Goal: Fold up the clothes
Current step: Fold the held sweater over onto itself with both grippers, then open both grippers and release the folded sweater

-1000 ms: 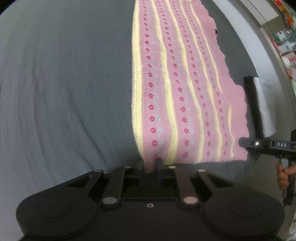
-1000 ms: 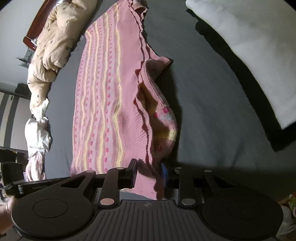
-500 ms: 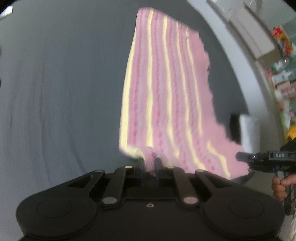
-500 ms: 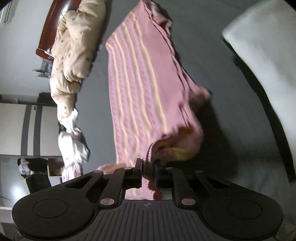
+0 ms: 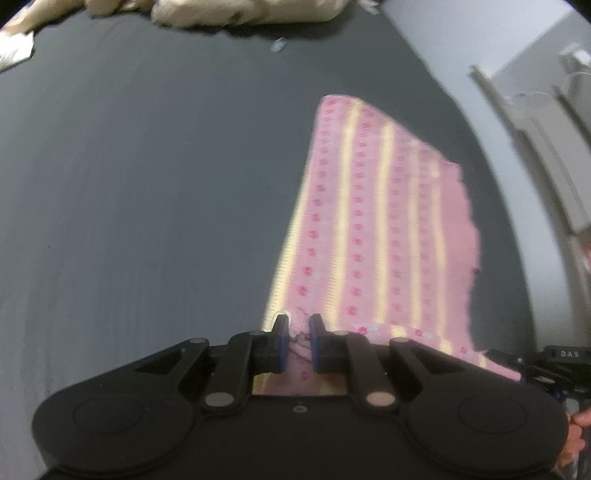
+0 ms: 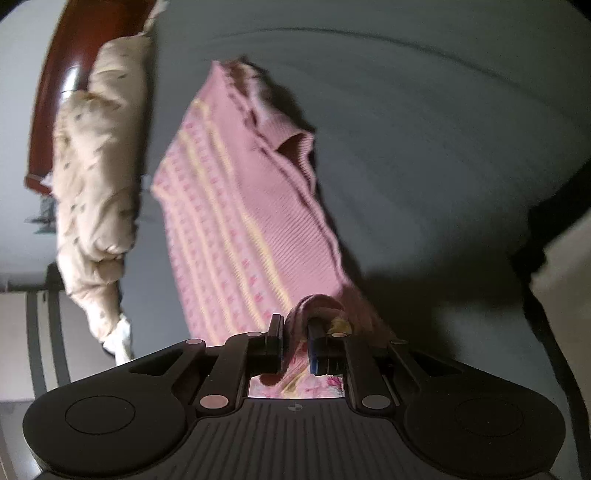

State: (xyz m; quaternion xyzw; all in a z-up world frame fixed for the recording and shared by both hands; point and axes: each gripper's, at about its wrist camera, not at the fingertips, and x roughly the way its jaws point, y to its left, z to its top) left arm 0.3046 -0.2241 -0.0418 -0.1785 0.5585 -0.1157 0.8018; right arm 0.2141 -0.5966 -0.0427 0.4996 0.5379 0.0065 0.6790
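While the pink knit garment stretches across the dark grey bed, the left gripper and right gripper each pinch its near edge with narrowed fingers.

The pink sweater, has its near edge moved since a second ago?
Yes. The pink sweater has lifted off the dark bedsheet and forward toward the beige quilt, with the left gripper and right gripper clamping it.

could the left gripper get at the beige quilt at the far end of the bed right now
Probably not: the left gripper is shut on the pink sweater, and the beige quilt lies far across the bare grey bed.
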